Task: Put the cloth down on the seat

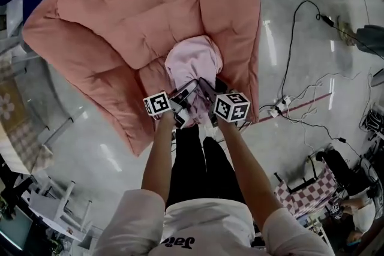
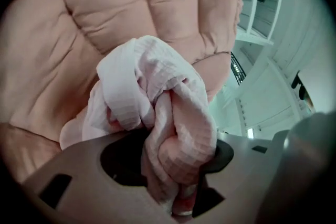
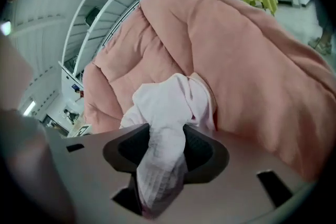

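A pale pink waffle-weave cloth [image 1: 193, 60] is bunched up over the front of a big padded salmon-pink seat [image 1: 114, 27]. My left gripper [image 1: 179, 106] is shut on a thick fold of the cloth [image 2: 173, 128], which fills the gap between its jaws. My right gripper [image 1: 207, 106] is shut on another twisted part of the cloth [image 3: 163, 144], and the rest of the cloth bulges out ahead of it against the seat cushion [image 3: 252, 60]. Both grippers sit side by side at the seat's front edge, just in front of the person's legs.
The seat's thick arm [image 1: 231, 21] rises to the right of the cloth, the seat back [image 2: 152, 2] behind it. Cables and a power strip [image 1: 279, 106] lie on the shiny floor to the right. White shelving [image 3: 100, 13] stands behind the seat.
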